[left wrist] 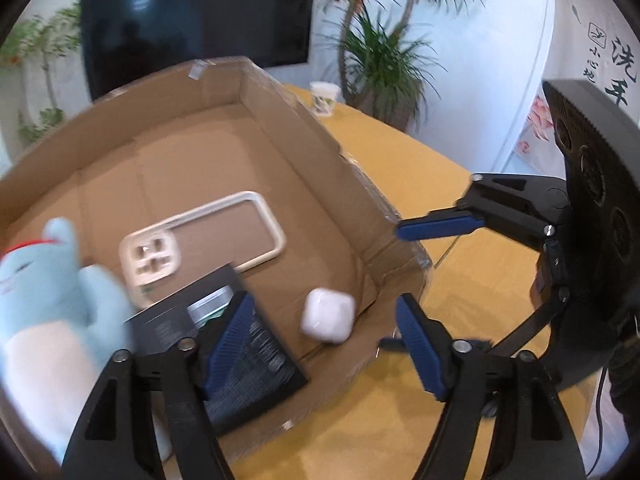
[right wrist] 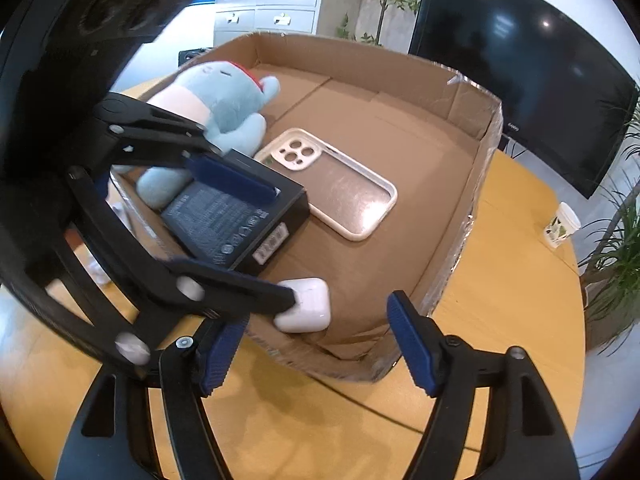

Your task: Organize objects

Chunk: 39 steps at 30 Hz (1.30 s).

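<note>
An open cardboard box (left wrist: 304, 120) (right wrist: 360, 60) stands on a yellow table. Inside lie a blue plush toy (left wrist: 52, 280) (right wrist: 228, 96), a clear phone case (left wrist: 232, 232) (right wrist: 340, 184) with a white rim, a black carton (left wrist: 260, 364) (right wrist: 224, 220) and a white earbud case (left wrist: 328, 316) (right wrist: 308, 308). My left gripper (left wrist: 322, 340) (right wrist: 285, 246) is open over the box's near corner. The earbud case lies between its fingers, by the lower one, with no pad pressing on it. My right gripper (right wrist: 316, 350) (left wrist: 394, 286) is open outside the near corner and holds nothing.
The yellow table (left wrist: 460, 280) (right wrist: 520, 280) extends to the right of the box, with a paper cup (left wrist: 325, 98) (right wrist: 562, 220) at its far side. A dark screen (left wrist: 192, 16) and potted plants (left wrist: 376, 52) stand behind. A thin cable (right wrist: 380, 404) crosses the table near me.
</note>
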{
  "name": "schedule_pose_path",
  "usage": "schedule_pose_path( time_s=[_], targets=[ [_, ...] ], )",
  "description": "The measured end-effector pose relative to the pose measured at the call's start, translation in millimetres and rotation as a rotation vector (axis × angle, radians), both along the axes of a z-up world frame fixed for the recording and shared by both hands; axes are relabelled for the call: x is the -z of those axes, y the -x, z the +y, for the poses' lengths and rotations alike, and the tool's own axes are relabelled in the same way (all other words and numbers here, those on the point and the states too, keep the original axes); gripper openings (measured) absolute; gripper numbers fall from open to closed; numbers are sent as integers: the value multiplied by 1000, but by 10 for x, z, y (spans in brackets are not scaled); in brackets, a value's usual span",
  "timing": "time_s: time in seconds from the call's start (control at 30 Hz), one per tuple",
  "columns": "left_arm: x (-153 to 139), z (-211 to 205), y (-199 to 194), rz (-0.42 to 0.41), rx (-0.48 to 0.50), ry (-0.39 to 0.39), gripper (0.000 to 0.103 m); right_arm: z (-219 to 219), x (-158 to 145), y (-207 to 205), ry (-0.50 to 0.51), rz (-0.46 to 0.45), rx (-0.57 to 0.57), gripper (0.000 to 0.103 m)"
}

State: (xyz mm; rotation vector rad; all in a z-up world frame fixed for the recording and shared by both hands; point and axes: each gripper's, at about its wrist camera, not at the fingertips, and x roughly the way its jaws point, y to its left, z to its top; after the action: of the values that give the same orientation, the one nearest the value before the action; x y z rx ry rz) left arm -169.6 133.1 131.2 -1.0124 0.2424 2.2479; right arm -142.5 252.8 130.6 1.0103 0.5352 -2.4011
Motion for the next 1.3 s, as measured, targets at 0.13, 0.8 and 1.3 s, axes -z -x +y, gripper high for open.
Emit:
schedule_pose_path(
  time_s=[0.13, 0.8, 1.3],
  targets=[
    [-162, -521, -262, 16, -78, -42, 88, -126, -159, -263, 3, 36, -4, 77],
    [878, -2121, -866, -136, -534, -99, 93, -1442, 586, -721, 275, -170, 61, 75],
    [1035, -1913, -879, -59, -521, -17, 80, -1471, 824, -651, 204, -145, 116, 15]
  ],
)
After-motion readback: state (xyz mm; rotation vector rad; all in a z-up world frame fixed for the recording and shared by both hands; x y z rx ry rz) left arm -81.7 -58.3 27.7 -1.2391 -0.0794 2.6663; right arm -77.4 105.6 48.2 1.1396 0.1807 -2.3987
